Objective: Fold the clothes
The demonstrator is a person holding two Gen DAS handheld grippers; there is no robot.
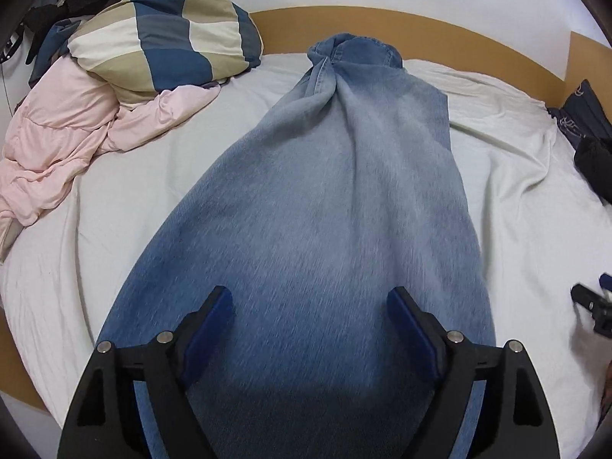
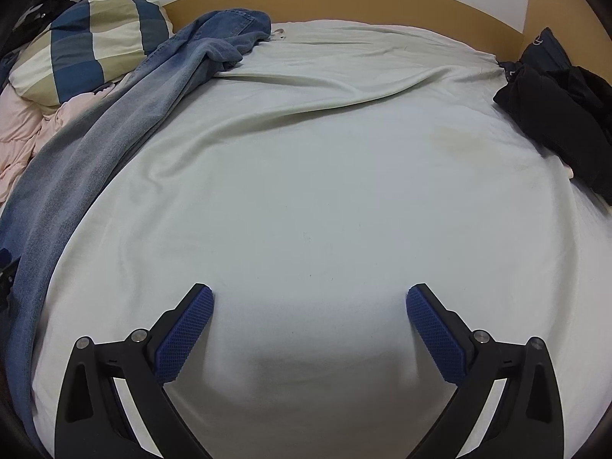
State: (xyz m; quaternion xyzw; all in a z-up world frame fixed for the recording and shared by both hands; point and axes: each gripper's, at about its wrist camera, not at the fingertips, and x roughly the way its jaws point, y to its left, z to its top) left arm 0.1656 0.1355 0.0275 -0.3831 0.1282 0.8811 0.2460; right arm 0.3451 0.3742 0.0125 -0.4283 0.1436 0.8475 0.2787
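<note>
Jeans (image 1: 329, 199) lie lengthwise on the bed sheet (image 2: 306, 176), legs together, waistband bunched near the headboard (image 1: 420, 26); cross-folds appear outstanding. Left gripper (image 1: 310, 302) is spread above the denim, pinching nothing. Right gripper (image 2: 310, 298) is spread over bare sheet. Patterned pillow (image 1: 164, 34), pink garment (image 1: 57, 141) and dark clothing (image 2: 554, 103) occupy the corners, clear of the jeans.
</note>
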